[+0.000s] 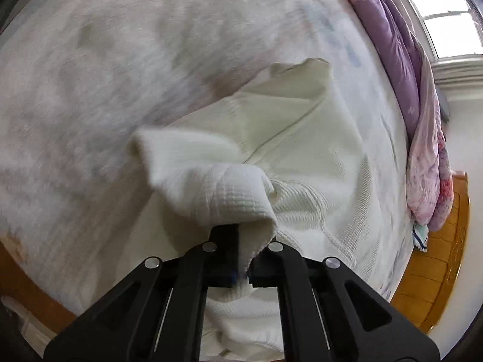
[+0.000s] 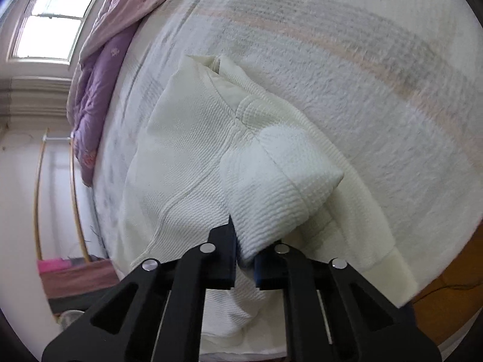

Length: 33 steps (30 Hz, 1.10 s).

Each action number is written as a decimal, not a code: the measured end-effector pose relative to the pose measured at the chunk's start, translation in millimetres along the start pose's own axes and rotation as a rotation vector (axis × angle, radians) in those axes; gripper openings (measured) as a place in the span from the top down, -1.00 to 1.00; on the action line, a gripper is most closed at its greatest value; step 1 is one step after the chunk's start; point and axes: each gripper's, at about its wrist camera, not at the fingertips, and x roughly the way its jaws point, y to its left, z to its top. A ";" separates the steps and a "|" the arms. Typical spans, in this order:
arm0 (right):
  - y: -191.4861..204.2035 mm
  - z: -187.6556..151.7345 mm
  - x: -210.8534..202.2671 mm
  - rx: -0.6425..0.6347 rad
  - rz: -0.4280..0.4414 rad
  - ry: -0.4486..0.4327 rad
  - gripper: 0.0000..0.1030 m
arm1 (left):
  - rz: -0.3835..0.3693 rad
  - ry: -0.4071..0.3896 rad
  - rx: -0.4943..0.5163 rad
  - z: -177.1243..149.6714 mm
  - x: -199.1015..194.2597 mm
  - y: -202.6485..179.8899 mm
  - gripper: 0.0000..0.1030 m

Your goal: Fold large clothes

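On a bed (image 1: 90, 90) under a bright window (image 1: 437, 15), a cream waffle-knit top (image 1: 302, 138) lies spread on the pale sheet, its near hem gathered up toward the two cameras. Both grippers have a hold: the left gripper (image 1: 243, 259) has its jaws pressed together on a bunched fold of the hem, and the right gripper (image 2: 246, 256) pinches a second fold of the same edge, cloth wedged between its black fingers. A purple quilt (image 1: 392, 45) is heaped along the far side of the bed, well apart from the top.

The step appears to be lifting the near edge to carry it over the body toward the far collar. Doing it well likely means raising both hands together and level, keeping the edge taut between them so the fold lands straight. The thick knit may slip if the pinch is shallow, and the bunched cloth could drag extra layers along, so a slow, even carry seems wise.
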 end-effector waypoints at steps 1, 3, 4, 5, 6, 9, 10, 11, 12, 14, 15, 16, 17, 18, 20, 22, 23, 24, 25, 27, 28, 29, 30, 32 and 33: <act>0.0 0.1 -8.3 -0.013 -0.011 -0.009 0.90 | 0.002 -0.010 -0.003 -3.7 -6.6 4.8 0.93; -5.1 0.2 -24.5 -0.020 -0.043 -0.030 0.91 | 0.004 -0.003 -0.004 -12.2 -19.1 15.1 0.93; -10.3 0.8 -32.0 -0.023 -0.056 -0.029 0.92 | 0.013 0.008 0.008 -19.2 -24.5 22.5 0.93; -13.5 0.6 -35.4 -0.041 -0.077 -0.028 0.92 | 0.026 0.015 0.019 -25.7 -27.6 27.0 0.93; -16.6 0.4 -38.4 -0.060 -0.110 -0.028 0.92 | 0.042 0.033 0.023 -32.1 -26.8 30.6 0.93; -33.7 -1.9 -30.2 -0.066 -0.171 -0.004 0.92 | 0.093 0.057 0.040 -47.2 -12.8 39.0 0.93; -37.7 -3.4 -22.9 -0.066 -0.193 0.004 0.92 | 0.099 0.061 0.033 -49.3 -7.5 42.1 0.93; -40.5 -3.7 -17.8 -0.064 -0.209 0.010 0.92 | 0.100 0.063 0.027 -49.4 -4.2 44.2 0.93; -42.5 -4.0 -10.4 -0.067 -0.226 0.022 0.91 | 0.100 0.065 0.027 -48.6 -1.0 45.6 0.89; -40.8 -2.5 -2.2 -0.075 -0.249 0.039 0.79 | 0.094 0.071 0.056 -44.3 3.3 44.9 0.83; -37.5 -2.5 -3.8 -0.081 -0.260 0.030 0.74 | 0.079 0.068 0.071 -42.8 1.4 43.6 0.78; -33.9 -3.3 -7.5 -0.085 -0.263 0.017 0.72 | 0.051 0.054 0.082 -42.2 -3.7 43.1 0.72; -28.1 -4.7 -14.8 -0.092 -0.274 -0.001 0.65 | 0.030 0.033 0.091 -41.6 -11.2 42.5 0.65; -21.7 -7.0 -24.0 -0.102 -0.290 -0.025 0.61 | 0.017 0.003 0.096 -41.5 -20.0 43.4 0.37; -8.1 -13.0 -42.2 -0.130 -0.331 -0.092 0.53 | 0.012 -0.089 0.090 -42.1 -41.4 50.7 -0.23; 12.8 -21.6 -54.4 -0.179 -0.348 -0.165 0.48 | 0.021 -0.110 0.078 -40.8 -44.7 59.1 -0.28; 24.9 -25.1 -54.0 -0.211 -0.344 -0.182 0.48 | 0.027 -0.096 0.064 -40.0 -42.0 63.7 -0.28; 41.0 -30.0 -49.7 -0.258 -0.323 -0.190 0.48 | 0.027 -0.085 0.047 -40.5 -38.7 68.8 -0.28; 53.9 -33.9 -45.0 -0.296 -0.293 -0.194 0.48 | 0.029 -0.072 0.034 -42.4 -35.3 74.3 -0.28; 96.7 -44.0 -27.3 -0.422 -0.245 -0.212 0.48 | 0.042 -0.061 0.044 -46.5 -33.4 83.8 -0.28; 111.9 -47.0 -20.9 -0.459 -0.215 -0.215 0.48 | 0.042 -0.045 0.052 -48.9 -30.0 86.4 -0.28; 132.4 -52.9 -5.6 -0.514 -0.163 -0.195 0.49 | 0.039 -0.033 0.050 -50.5 -26.4 89.6 -0.28; 146.1 -55.7 8.1 -0.551 -0.143 -0.175 0.53 | 0.031 -0.021 0.043 -52.0 -22.8 91.6 -0.28; 171.3 -60.0 35.7 -0.609 -0.086 -0.142 0.61 | 0.027 -0.007 0.053 -52.2 -16.9 89.4 -0.28; 182.1 -63.6 47.8 -0.643 -0.087 -0.129 0.61 | 0.032 -0.009 0.065 -53.2 -15.3 89.6 -0.27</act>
